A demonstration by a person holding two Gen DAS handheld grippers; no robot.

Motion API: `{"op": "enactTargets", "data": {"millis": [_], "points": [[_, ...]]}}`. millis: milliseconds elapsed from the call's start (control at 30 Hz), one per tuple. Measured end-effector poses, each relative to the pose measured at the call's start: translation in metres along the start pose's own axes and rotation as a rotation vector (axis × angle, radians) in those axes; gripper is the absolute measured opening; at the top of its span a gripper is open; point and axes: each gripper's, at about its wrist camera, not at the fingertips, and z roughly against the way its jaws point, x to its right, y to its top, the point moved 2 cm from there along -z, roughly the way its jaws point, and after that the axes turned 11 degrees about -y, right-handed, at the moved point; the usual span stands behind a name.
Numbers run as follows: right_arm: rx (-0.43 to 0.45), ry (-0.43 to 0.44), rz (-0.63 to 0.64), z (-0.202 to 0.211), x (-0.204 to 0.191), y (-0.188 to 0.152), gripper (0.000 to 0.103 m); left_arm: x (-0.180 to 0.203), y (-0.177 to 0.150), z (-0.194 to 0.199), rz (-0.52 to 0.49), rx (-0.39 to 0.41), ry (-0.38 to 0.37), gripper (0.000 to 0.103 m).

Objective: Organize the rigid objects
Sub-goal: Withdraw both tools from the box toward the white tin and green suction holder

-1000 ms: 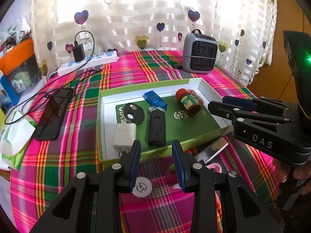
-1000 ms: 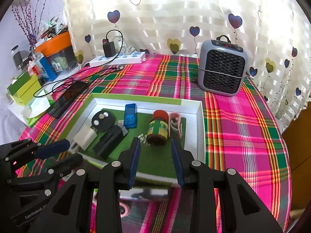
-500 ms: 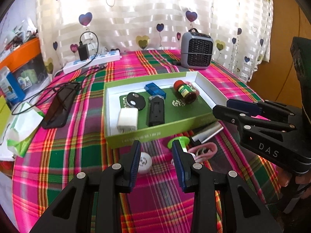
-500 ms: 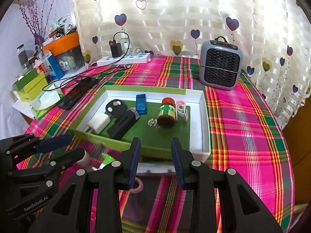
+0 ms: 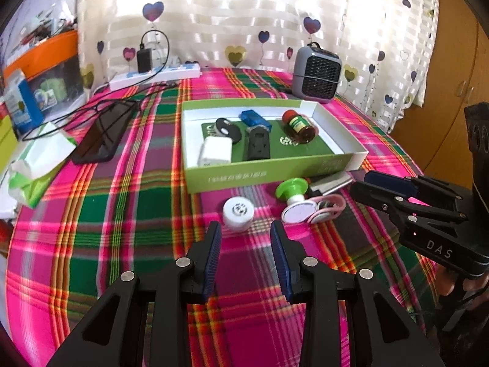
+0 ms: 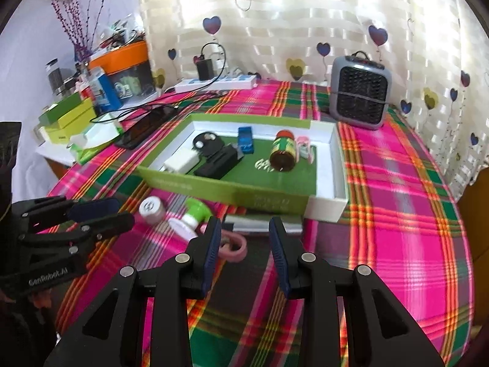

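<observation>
Nearest in the left wrist view, the left hand-held gripper [image 5: 246, 255] hangs over the plaid cloth [image 5: 122, 232] of the desk with its jaws parted and nothing between them. In the right wrist view the right hand-held gripper [image 6: 244, 252] is the same: jaws apart, empty, above the cloth.

Just past the left gripper's tips lies a small white jar [image 5: 238, 213] on its side. To its right lies a white bottle with a green cap [image 5: 292, 191], and touching it a pink band [image 5: 331, 205]. Behind those, against the front wall of the box, sits a flat silver case [image 5: 331, 182]. These four lie loose on the cloth, outside the box.

The green box [image 5: 269, 174] stands in the middle of the desk, open at the top, white inside. In it, from left to right, are a white charger [image 5: 215, 150], a round black fob [image 5: 227, 127], a black block [image 5: 258, 143], a blue stick [image 5: 255, 119] and a brown bottle with a red lid [image 5: 299, 125] lying on its side. The right wrist view shows a second pink piece [image 6: 304, 146] just beside that bottle.

Left of the box a dark phone [image 5: 102, 136] lies on the cloth with a black cable across it, and a tissue pack [image 5: 39, 159] sits at the desk's edge.

At the back stand a grey heater [image 5: 316, 75] and a white power strip [image 5: 156, 75] with a black adapter plugged in, before a curtain with hearts [image 5: 244, 15].
</observation>
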Motion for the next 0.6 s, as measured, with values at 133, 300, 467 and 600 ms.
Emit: {"op": "enactTargets", "data": {"millis": [133, 300, 467, 600], "points": [[-0.023, 0.049, -0.006, -0.005, -0.003, -0.006, 0.038, -0.006, -0.007, -0.003, 0.018, -0.019, -0.006, 0.032], [-0.034, 0.073, 0.027, -0.013, -0.008, -0.008, 0.043, -0.012, -0.012, -0.005, 0.036, -0.032, -0.009, 0.032], [-0.063, 0.085, 0.064, -0.025, -0.013, -0.006, 0.043, -0.015, -0.013, -0.007, 0.042, -0.036, -0.015, 0.032], [-0.083, 0.122, 0.054, -0.032, -0.012, -0.006, 0.043, -0.016, -0.014, -0.01, 0.047, -0.044, -0.024, 0.032]]}}
